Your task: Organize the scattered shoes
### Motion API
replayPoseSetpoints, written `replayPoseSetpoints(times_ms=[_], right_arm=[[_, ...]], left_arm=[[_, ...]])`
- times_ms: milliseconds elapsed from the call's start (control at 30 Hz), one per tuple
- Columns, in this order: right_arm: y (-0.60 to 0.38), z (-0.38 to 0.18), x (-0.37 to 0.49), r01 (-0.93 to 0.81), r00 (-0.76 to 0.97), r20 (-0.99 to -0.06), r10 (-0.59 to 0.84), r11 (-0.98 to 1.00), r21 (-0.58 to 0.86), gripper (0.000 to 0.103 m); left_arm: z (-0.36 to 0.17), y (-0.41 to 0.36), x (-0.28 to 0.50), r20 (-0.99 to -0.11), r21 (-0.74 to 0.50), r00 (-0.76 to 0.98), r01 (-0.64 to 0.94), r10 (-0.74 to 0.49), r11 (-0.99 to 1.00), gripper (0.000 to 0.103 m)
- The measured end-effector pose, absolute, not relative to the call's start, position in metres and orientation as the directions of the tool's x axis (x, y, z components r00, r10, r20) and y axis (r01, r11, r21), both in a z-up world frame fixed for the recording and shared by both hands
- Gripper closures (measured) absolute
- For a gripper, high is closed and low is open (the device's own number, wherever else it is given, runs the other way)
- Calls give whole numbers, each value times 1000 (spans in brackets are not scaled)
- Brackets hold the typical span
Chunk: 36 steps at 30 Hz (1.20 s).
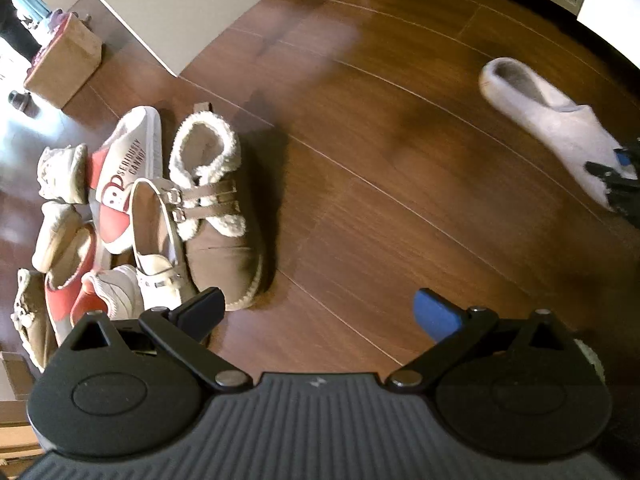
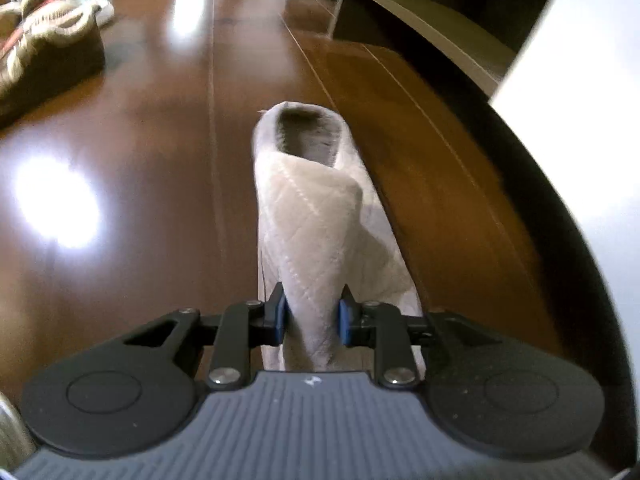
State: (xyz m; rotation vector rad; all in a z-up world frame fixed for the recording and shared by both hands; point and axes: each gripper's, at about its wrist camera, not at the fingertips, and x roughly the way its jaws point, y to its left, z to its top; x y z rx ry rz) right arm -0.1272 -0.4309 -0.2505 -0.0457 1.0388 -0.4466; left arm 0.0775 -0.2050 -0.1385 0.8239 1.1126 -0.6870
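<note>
My right tool (image 2: 311, 314) pinches the white slipper (image 2: 316, 216) at its toe, heel pointing away; left tool (image 1: 320, 312) gapes empty beside the brown boot (image 1: 218, 208).

Quilted cloth slipper (image 2: 316, 216), fleece-lined suede boot (image 1: 218, 216), glossy wood floor (image 1: 400, 168).

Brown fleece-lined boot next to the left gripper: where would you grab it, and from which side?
Grip the fleece collar of the brown boot, from above. The boot stands upright on its sole with the opening facing up, and its right flank is clear floor, while a cream buckle shoe crowds the left. The left gripper is open and empty, so it could probably drop one finger inside the collar.
</note>
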Motion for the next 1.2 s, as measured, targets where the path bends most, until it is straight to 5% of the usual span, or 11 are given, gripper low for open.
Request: replayPoseSetpoints(times_ms=[433,633,767,1033,1200], right_arm=[[-438,-241,-163,292,413,-846,-336,929,-226,82],[-441,-228,-163,354,413,-848,-332,917,-186,69],[-421,-190,-179,446,496,-783,-376,884,-142,35],[-369,-175,-200,521,504,-845,-177,843,134,32],[-350,-162,-157,447,533,-838,-117,880,162,24]], left_arm=[[-124,-207,66,-944,227,318,816,-84,531,1],[-110,-200,66,-936,245,343,791,-76,560,1],[-85,-173,67,-927,259,370,755,-65,603,1],[-30,-62,70,-894,358,443,620,65,698,1],[-13,12,81,-870,415,467,516,160,749,1]])
